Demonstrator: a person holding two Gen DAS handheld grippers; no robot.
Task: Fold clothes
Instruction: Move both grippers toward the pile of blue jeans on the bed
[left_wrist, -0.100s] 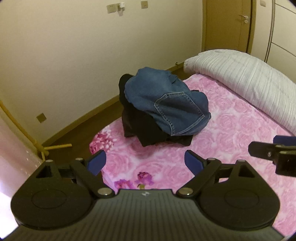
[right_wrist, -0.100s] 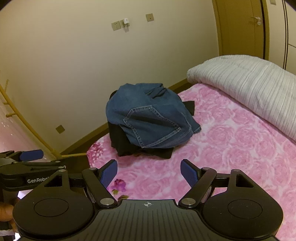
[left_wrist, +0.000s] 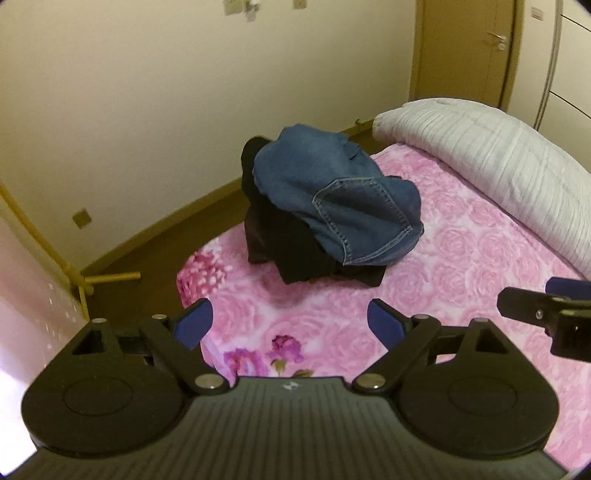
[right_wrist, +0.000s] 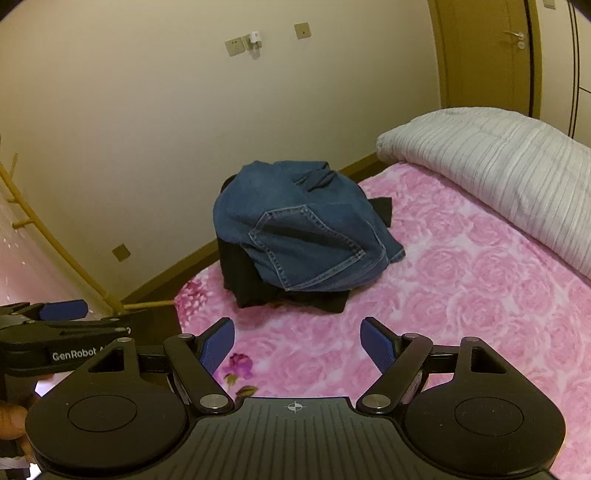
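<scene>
Pink rose-patterned blanket (left_wrist: 461, 266) covers the bed and fills the lower right of both wrist views. Along the right edge a white ribbed quilt (left_wrist: 491, 155) lies rolled, running from the upper centre down toward the right. A cream wall (right_wrist: 147, 122) takes the upper left, with a tan door (right_wrist: 487, 55) in the upper right corner. At the centre of each frame sits the clothes heap, near the blanket's far left corner: blue jeans (left_wrist: 332, 195) bunched on top with a stitched back pocket facing up, and a black garment (left_wrist: 291, 251) under them, spreading out at the left and front. The left gripper (left_wrist: 290, 323) fills the bottom of its own view, blue pads spread wide with nothing between them, short of the heap. The right gripper (right_wrist: 297, 345) is likewise wide open and empty, beside the left one. A hand (right_wrist: 13, 424) shows at the lower left edge of the right wrist view.
</scene>
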